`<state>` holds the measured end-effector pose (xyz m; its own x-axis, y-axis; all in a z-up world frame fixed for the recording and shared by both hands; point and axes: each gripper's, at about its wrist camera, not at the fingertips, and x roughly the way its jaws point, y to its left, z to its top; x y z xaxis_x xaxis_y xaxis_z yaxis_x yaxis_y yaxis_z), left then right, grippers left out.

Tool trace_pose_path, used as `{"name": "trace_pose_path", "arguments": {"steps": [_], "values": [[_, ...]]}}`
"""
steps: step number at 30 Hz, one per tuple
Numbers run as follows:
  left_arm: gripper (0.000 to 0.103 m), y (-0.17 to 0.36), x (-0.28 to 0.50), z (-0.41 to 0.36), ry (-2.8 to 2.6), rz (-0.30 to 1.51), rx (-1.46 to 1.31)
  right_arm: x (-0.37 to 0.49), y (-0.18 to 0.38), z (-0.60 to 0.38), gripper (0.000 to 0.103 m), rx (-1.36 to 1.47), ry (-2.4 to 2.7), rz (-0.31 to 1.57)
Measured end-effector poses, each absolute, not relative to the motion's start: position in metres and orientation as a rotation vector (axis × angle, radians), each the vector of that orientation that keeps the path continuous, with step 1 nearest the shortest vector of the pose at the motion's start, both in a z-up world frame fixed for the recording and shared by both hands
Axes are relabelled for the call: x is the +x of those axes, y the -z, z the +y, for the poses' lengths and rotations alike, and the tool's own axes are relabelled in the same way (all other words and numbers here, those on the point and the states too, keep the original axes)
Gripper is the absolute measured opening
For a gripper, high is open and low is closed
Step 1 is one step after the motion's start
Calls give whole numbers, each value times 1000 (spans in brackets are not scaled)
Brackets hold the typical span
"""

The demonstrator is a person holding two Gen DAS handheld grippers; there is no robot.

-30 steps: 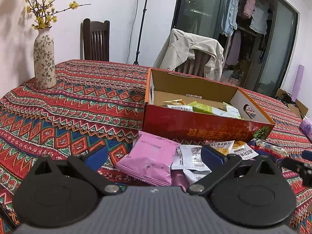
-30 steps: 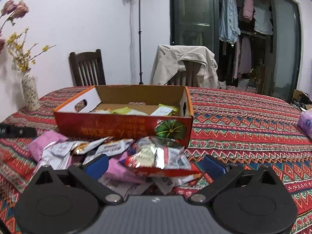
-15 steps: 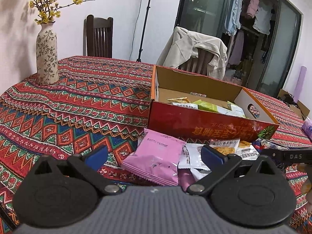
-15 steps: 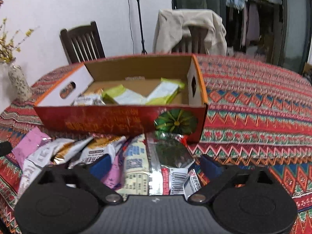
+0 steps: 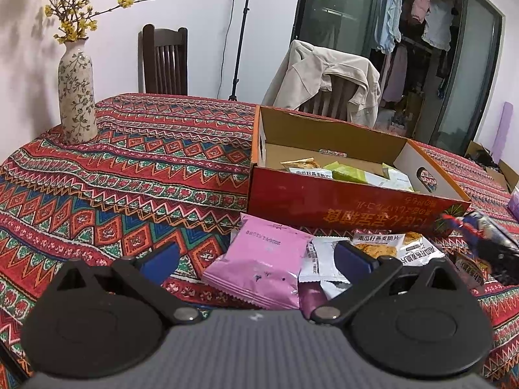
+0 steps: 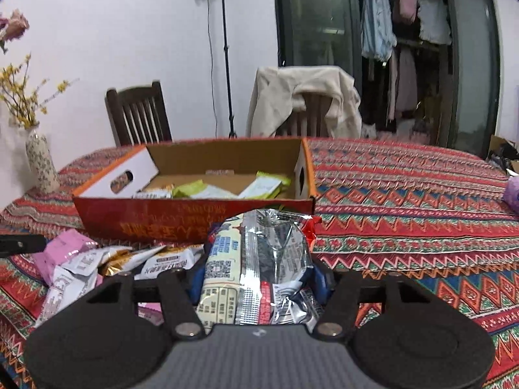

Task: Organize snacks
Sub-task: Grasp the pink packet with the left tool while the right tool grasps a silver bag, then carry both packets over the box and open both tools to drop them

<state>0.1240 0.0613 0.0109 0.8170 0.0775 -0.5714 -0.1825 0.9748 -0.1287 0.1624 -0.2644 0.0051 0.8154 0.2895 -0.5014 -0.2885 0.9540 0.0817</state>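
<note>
An open red cardboard box [image 5: 340,201] [image 6: 155,217] on the patterned tablecloth holds a few green and yellow snack packets [image 6: 207,191]. Loose packets lie in front of it, among them a pink packet [image 5: 259,265] and white ones [image 5: 382,243]. My left gripper [image 5: 256,256] hangs open just short of the pink packet, holding nothing. My right gripper [image 6: 259,275] has its jaws closing, and both blue pads press a silver foil snack packet [image 6: 275,253], which tilts up in front of the box. In the left wrist view that packet [image 5: 470,223] shows at the far right.
A flowered vase [image 5: 76,94] [image 6: 40,165] with yellow sprigs stands at the table's far left. Beyond the table are a dark wooden chair [image 5: 165,61] and a second chair draped with a beige jacket [image 6: 305,97]. A purple object [image 6: 512,194] lies at the right edge.
My right gripper's jaws narrowed from wide to pressing the silver foil packet, and the packet now sits raised between them. The left gripper has stayed open over the pink packet.
</note>
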Motion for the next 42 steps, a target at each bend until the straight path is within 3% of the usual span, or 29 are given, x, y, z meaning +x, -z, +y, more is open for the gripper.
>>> {"name": "trace_pose_path", "arguments": {"steps": [19,22,24,25,42], "values": [[102,19,174,61,-152,739,-108,147,12,-270,59,72,-346,422],[89,22,173,61,-119,732,-110,148,14,-269,59,76,-349,424],[71,21,172,60,-92,722,-118,149,16,-269,59,78,-350,429],[70,20,172,59,-89,717,-113,149,16,-268,59,78,-349,430],[66,-8,134,67,-99,586,-151,139,10,-267,59,67,-334,393]]}}
